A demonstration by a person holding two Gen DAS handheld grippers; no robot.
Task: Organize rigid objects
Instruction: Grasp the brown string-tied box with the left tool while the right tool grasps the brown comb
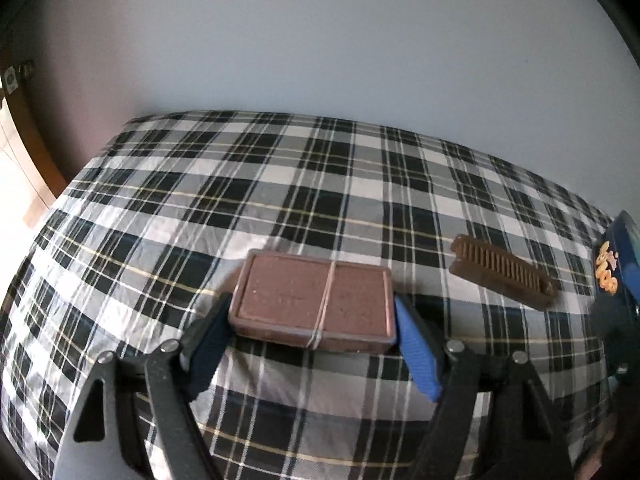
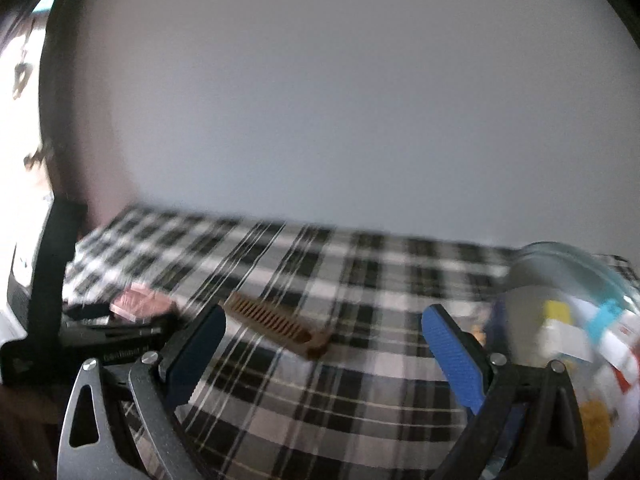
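- Left gripper [image 1: 314, 332]: pads clamp the short ends of a brown case [image 1: 316, 302] on the plaid cloth [image 1: 160, 208].
- Brown comb [image 1: 504, 274]: lies right of the case, apart.
- Right gripper [image 2: 324, 340]: jaws spread, empty; comb appears just beyond, view blurred.

Plain pale grey wall [image 1: 320, 40] behind, black-and-white plaid cloth [image 1: 280, 184] over the surface, brown wooden furniture [image 1: 36, 152] at left, bright daylight on pale floor [image 1: 16, 200]
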